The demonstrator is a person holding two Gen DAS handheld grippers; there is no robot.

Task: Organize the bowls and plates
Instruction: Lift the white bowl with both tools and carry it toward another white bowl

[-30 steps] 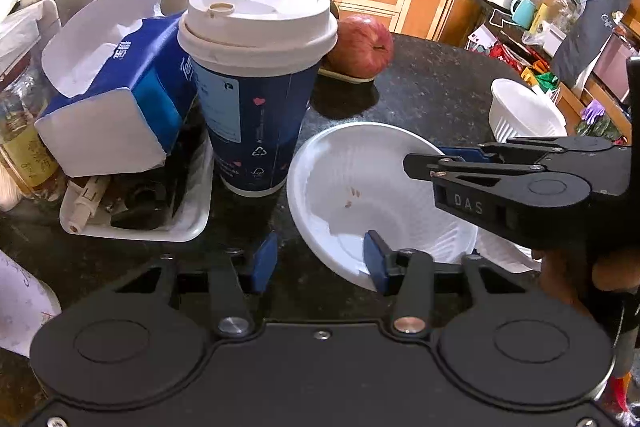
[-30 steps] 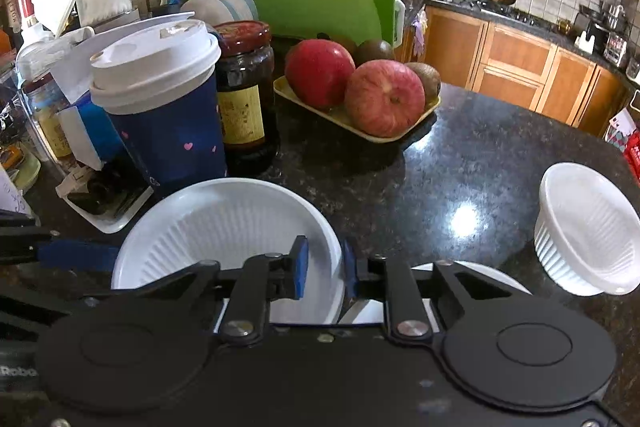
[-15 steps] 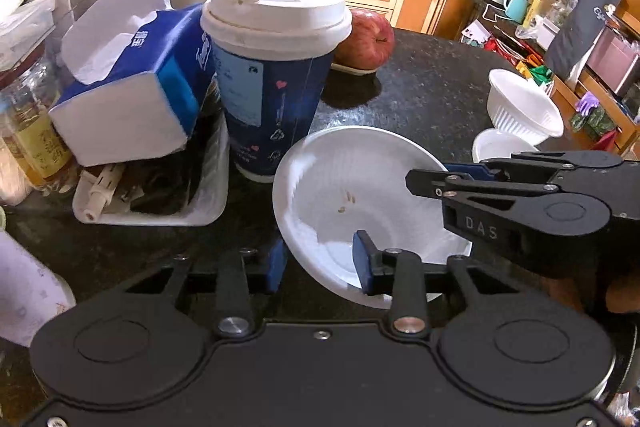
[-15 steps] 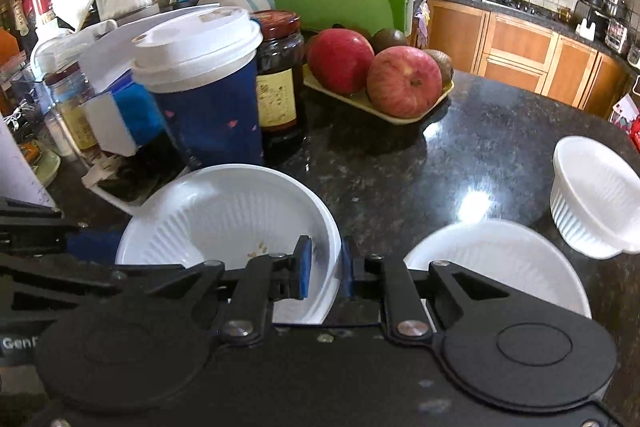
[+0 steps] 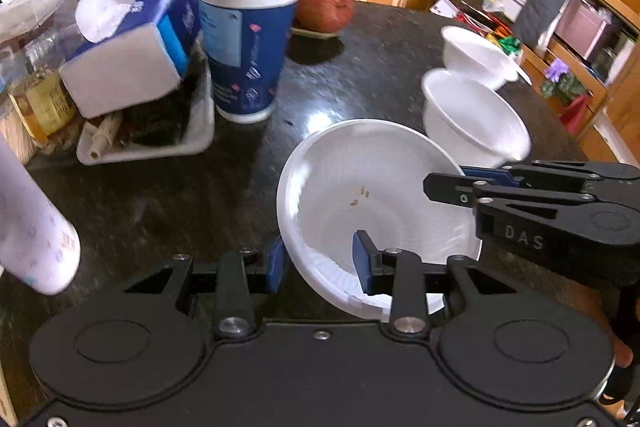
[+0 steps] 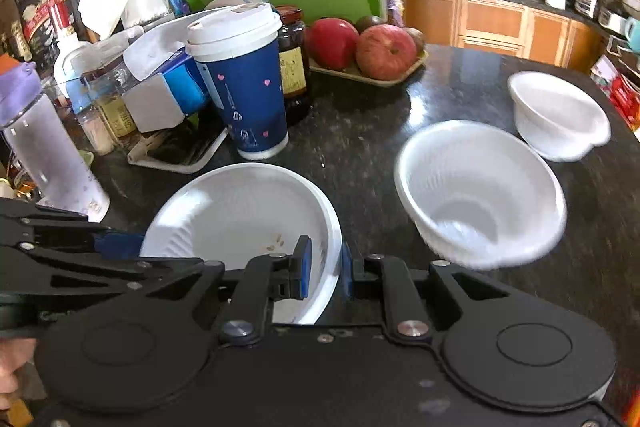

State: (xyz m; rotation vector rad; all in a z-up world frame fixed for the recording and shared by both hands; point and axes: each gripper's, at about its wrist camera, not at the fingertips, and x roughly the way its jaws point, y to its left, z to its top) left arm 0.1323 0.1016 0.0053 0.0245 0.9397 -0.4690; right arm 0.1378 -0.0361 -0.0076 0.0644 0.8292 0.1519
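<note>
Your right gripper (image 6: 323, 267) pinches the white plate's (image 6: 240, 211) rim; your left gripper (image 5: 318, 263) straddles its opposite edge, jaws half-open. Beside the plate sit two white bowls (image 6: 480, 187); the blue cup (image 6: 244, 87) stands behind. Earlier the plate sat nearer that cup.

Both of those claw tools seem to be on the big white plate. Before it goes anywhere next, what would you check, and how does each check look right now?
1. Right gripper jaws pinch the rim of the white plate: ok.
2. Left gripper jaws straddle the plate's near rim; whether the pads press: cannot tell.
3. Plate is free of leftovers: not ok, a few crumbs lie inside.
4. Nearer white bowl is empty: ok.
5. Farther white bowl stands apart from the plate: ok.
6. Blue paper cup is not touching the plate: ok.
</note>
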